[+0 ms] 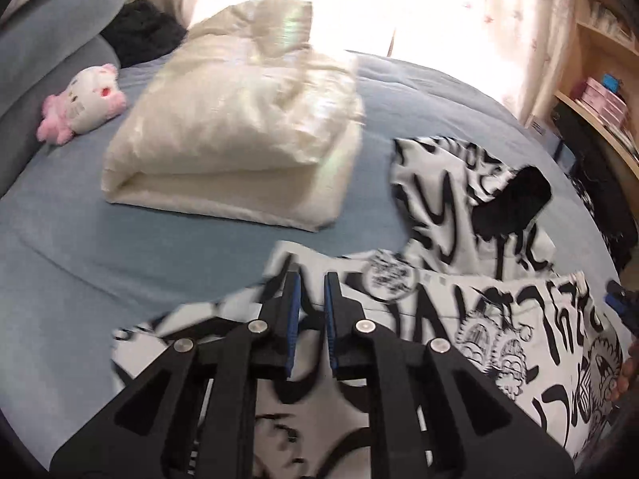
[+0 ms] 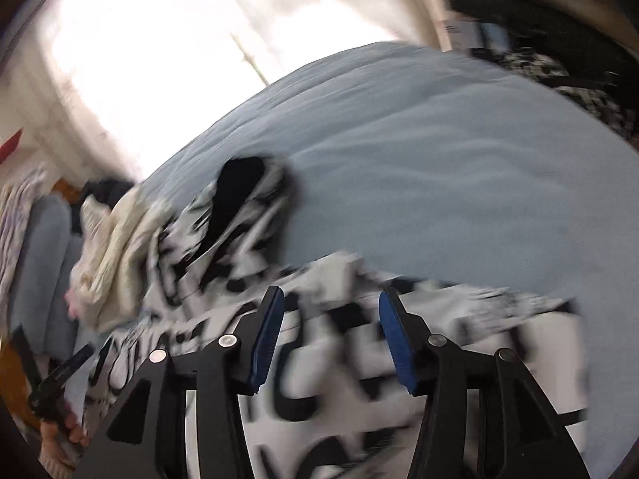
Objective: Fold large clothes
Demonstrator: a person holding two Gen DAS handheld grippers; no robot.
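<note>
A large white garment with black graffiti print (image 1: 491, 307) lies crumpled on the blue bed (image 1: 80, 239); a black-lined sleeve or hood opening (image 1: 515, 199) sticks up at its far end. My left gripper (image 1: 311, 283) hovers over the garment's near edge, jaws a narrow gap apart with nothing between them. My right gripper (image 2: 329, 299) is wide open above the same garment (image 2: 339, 359), in a blurred view. The right gripper also shows at the right edge of the left wrist view (image 1: 621, 299).
A folded cream quilted coat (image 1: 235, 131) lies on the bed beyond the garment. A pink and white plush toy (image 1: 86, 99) sits at the far left by grey-blue pillows (image 1: 44, 40). Wooden shelves (image 1: 599, 92) stand at the right. A bright curtained window is behind.
</note>
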